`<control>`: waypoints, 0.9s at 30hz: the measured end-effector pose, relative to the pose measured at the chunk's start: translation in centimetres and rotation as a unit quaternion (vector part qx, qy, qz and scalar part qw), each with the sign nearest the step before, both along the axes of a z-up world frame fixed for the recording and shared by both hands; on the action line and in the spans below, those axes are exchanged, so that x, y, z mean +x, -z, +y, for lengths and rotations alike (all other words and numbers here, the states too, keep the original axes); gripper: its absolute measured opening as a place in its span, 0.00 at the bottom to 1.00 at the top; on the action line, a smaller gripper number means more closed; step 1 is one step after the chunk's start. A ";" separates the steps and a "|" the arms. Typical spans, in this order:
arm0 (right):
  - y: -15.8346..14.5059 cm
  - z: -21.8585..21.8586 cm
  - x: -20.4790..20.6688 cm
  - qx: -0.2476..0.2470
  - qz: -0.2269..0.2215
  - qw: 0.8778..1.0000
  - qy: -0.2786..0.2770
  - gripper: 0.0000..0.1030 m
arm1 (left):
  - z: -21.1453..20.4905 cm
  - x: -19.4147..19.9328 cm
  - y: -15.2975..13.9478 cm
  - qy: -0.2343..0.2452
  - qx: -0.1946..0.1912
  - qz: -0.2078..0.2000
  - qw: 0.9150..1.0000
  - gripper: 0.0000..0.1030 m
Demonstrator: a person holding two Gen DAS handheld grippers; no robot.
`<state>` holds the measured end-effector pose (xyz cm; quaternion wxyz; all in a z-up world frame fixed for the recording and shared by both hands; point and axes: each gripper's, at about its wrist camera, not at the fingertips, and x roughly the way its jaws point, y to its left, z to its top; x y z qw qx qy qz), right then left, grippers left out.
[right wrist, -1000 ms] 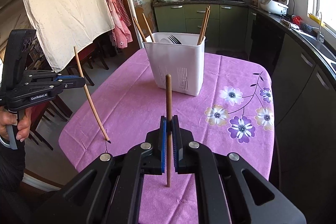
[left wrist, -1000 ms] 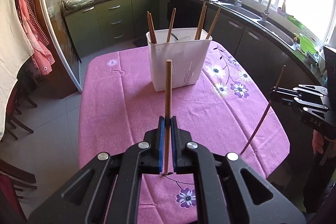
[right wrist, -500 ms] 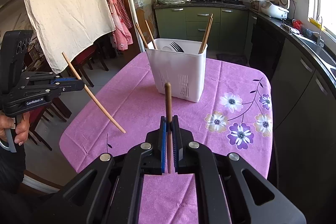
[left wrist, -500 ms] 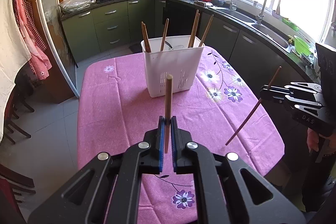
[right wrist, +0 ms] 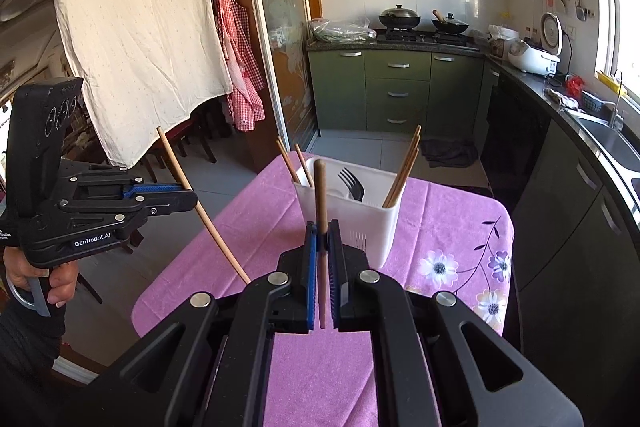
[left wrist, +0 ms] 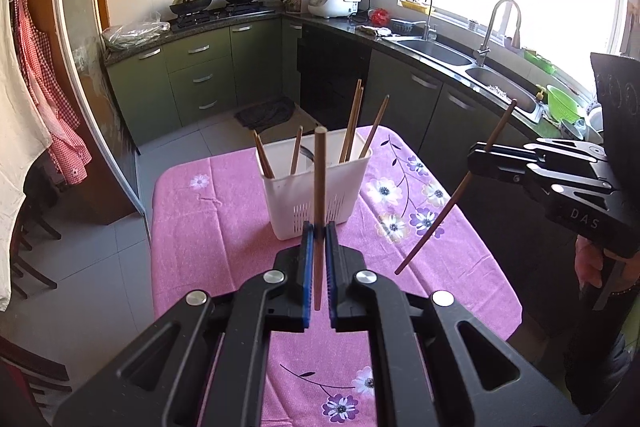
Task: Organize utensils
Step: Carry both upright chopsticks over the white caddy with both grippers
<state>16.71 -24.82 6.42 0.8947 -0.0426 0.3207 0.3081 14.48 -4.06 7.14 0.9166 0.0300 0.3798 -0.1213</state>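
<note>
Five chopsticks in white caddy

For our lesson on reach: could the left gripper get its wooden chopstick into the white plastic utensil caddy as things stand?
Probably yes. The left gripper is shut on its wooden chopstick, held above the pink flowered tablecloth. The white plastic utensil caddy stands straight ahead, open-topped, with room between its chopsticks, and nothing lies between.
</note>
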 end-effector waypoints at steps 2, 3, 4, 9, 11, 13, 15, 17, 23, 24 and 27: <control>-1.4 0.3 0.6 0.002 -0.006 1.000 -0.002 0.06 | -0.1 0.5 -1.4 0.002 -0.003 -0.008 1.000 0.06; -2.0 0.4 0.9 0.003 -0.010 1.000 -0.001 0.06 | -0.2 0.8 -2.0 0.004 -0.005 -0.011 1.000 0.06; -2.7 0.5 1.2 0.005 -0.013 1.000 0.000 0.06 | -0.3 1.2 -2.6 0.007 -0.008 -0.013 1.000 0.06; -5.3 0.9 3.3 0.013 -0.025 1.000 0.008 0.06 | -0.9 2.5 -5.8 0.016 -0.020 -0.032 0.999 0.06; -6.1 0.9 4.3 0.016 -0.027 0.999 0.015 0.06 | -1.2 3.0 -6.9 0.018 -0.021 -0.046 0.999 0.06; -6.8 0.8 5.3 0.022 -0.028 0.999 0.020 0.06 | -1.6 3.6 -7.9 0.020 -0.022 -0.057 0.998 0.06; -7.6 0.7 6.3 0.028 -0.031 0.999 0.026 0.06 | -2.1 4.3 -8.6 0.021 -0.025 -0.066 0.997 0.06; -8.3 0.4 7.2 0.036 -0.035 0.998 0.032 0.06 | -2.7 5.2 -9.2 0.021 -0.022 -0.074 0.997 0.06; -9.7 -0.2 10.1 0.058 -0.042 0.996 0.045 0.06 | -3.9 8.0 -10.1 0.013 -0.014 -0.094 0.995 0.06; -9.7 -0.1 10.6 0.058 -0.043 0.996 0.046 0.06 | -4.0 8.6 -10.1 0.010 -0.013 -0.096 0.995 0.06; -9.2 0.1 12.4 0.056 -0.044 0.996 0.056 0.06 | -4.1 10.3 -9.7 0.002 -0.007 -0.101 0.995 0.06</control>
